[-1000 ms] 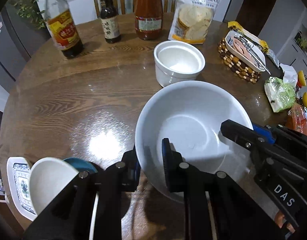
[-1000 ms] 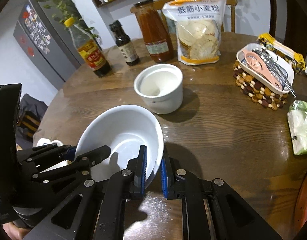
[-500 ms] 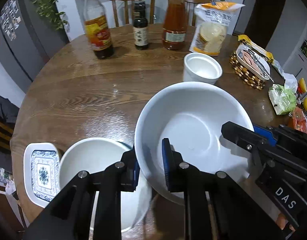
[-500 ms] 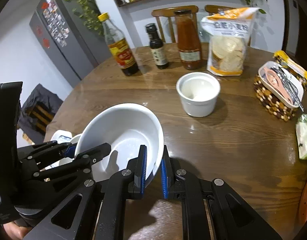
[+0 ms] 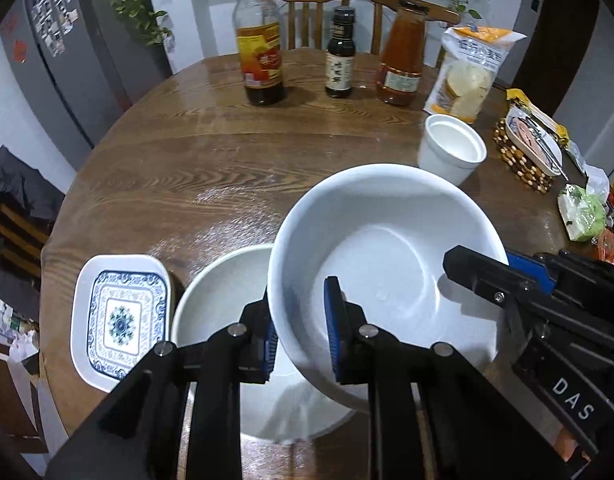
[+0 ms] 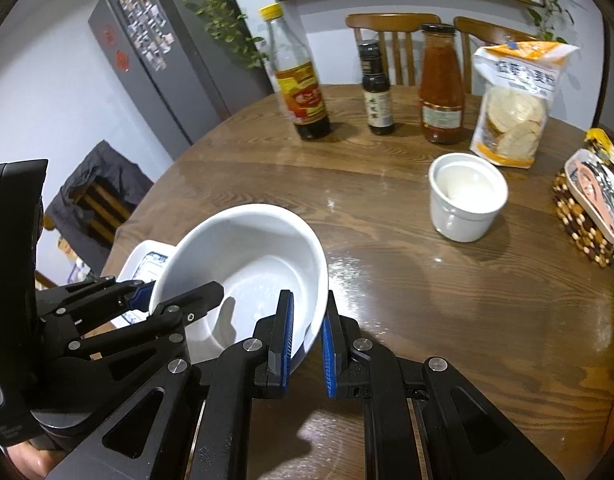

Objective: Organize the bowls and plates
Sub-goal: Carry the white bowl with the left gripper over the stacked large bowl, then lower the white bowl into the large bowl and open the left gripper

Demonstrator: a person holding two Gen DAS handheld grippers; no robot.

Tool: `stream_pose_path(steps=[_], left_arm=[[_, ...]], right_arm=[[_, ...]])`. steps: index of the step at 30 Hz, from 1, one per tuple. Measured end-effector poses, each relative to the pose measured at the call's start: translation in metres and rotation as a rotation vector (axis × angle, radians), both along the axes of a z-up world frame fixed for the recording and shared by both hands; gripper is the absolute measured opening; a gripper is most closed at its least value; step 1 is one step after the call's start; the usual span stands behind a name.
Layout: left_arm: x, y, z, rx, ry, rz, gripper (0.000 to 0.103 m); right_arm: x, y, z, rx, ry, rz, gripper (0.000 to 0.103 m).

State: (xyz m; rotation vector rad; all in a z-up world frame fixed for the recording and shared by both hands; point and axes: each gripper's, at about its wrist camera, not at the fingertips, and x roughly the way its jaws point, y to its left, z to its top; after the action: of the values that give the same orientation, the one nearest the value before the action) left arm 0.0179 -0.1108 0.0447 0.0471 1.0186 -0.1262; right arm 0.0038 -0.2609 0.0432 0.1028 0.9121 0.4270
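Both grippers were clamped on one large white bowl (image 5: 387, 264), which was held clear of the round wooden table (image 5: 211, 168). The left gripper (image 5: 299, 332) gripped the bowl's near-left rim, one blue pad inside the wall and one outside. The right gripper (image 6: 307, 336) gripped the opposite rim in the same manner, jaws closed on the wall.

The bowl hung tilted. Its left portion overlapped a second white bowl (image 5: 223, 292) that rested on the table directly below and to the left. Just beside that lower bowl, at the table's left edge, lay a square plate (image 5: 121, 316) with a blue-and-white pattern.

A small white ramekin (image 6: 465, 196) stood upright further across the table, well apart from the held bowl. Behind it stood a row of items: a yellow-capped bottle (image 6: 297, 76), a small dark bottle (image 6: 375, 88), a red sauce jar (image 6: 441, 84) and a bag of flour (image 6: 515, 100). At the right edge, a white dish of utensils (image 6: 595, 196) rested on a beaded trivet (image 6: 575, 220).
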Motion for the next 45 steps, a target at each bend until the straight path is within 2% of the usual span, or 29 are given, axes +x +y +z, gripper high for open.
stream_pose_path(steps=[14,24,33,45], left_arm=[[-0.006,0.032,-0.008,-0.003,0.022,0.044,0.018],[-0.007,0.048,-0.024,-0.001,0.081,0.055,0.019],[-0.007,0.056,-0.042,-0.006,0.132,0.073,0.02],[-0.004,0.059,-0.048,-0.006,0.149,0.073,0.02]], right_arm=[[0.001,0.032,-0.004,-0.015,0.016,0.068,0.015],[0.002,0.049,-0.02,-0.024,0.064,0.098,0.015],[0.004,0.062,-0.037,-0.044,0.103,0.12,0.015],[0.006,0.068,-0.042,-0.06,0.121,0.131,0.015]])
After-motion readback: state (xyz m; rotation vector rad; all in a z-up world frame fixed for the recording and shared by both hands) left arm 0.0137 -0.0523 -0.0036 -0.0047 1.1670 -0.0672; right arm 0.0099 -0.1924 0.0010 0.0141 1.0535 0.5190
